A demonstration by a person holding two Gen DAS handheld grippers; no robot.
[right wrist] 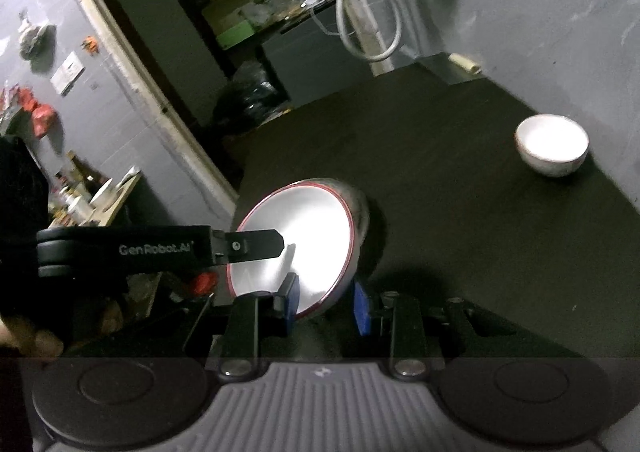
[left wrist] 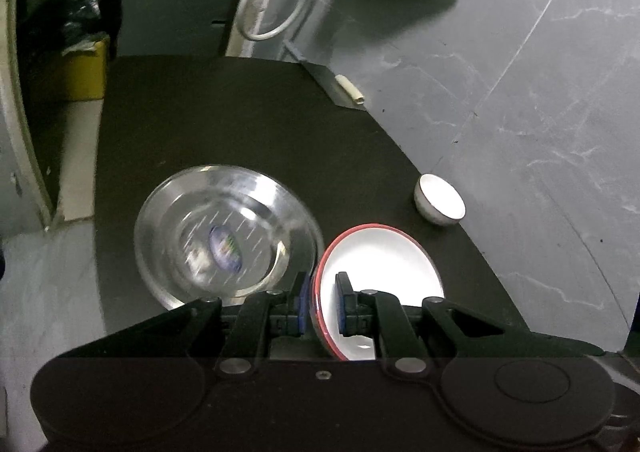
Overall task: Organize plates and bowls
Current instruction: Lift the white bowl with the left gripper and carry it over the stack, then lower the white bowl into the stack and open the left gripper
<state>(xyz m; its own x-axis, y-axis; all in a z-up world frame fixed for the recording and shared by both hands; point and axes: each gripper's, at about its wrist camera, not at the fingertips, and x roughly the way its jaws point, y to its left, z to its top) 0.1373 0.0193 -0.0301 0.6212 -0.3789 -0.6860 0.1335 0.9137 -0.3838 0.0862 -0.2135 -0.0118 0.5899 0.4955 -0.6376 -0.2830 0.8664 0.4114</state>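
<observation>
Above the dark table (left wrist: 248, 123), both the left gripper (left wrist: 322, 302) and right gripper (right wrist: 326, 306) are clamping the red-rimmed bowl (left wrist: 384, 264); keeping it level should prevent slipping.

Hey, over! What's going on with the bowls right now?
Left gripper shut on red-rimmed bowl rim. Right gripper grips its far edge. Steel bowl alongside; small white bowl apart.

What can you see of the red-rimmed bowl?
The red-rimmed bowl is white inside and glossy, likely ceramic, with a thin red band on the rim. It looks empty and is tilted, lifted above the dark table. The left tool pinches its rim on one side; the right tool straddles the opposite edge, one pad inside and one outside.
</observation>
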